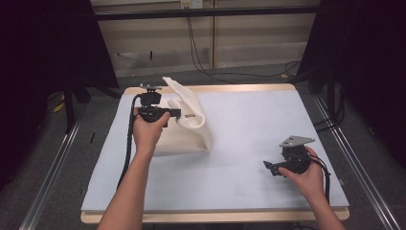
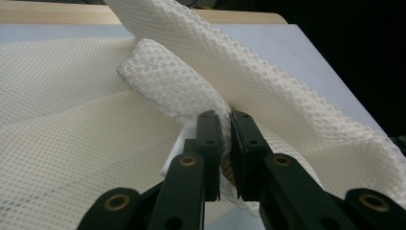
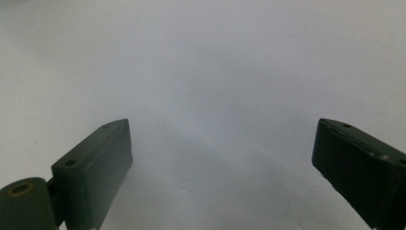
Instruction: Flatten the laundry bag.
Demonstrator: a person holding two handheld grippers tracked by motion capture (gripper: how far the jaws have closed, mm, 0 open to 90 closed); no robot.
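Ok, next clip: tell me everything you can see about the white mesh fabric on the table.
The white mesh fabric is a soft, cream-white net with a fine honeycomb weave. Most of it lies flat on the table's pale blue mat, toward the far left. One edge is lifted and curled over into a standing fold, pinched between the shut jaws of the left gripper. The right gripper, jaws open, is well apart from it.

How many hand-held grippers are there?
2. The left hand-held gripper is at the table's far left, shut on the white mesh cloth. The right hand-held gripper is open over bare table near the right.
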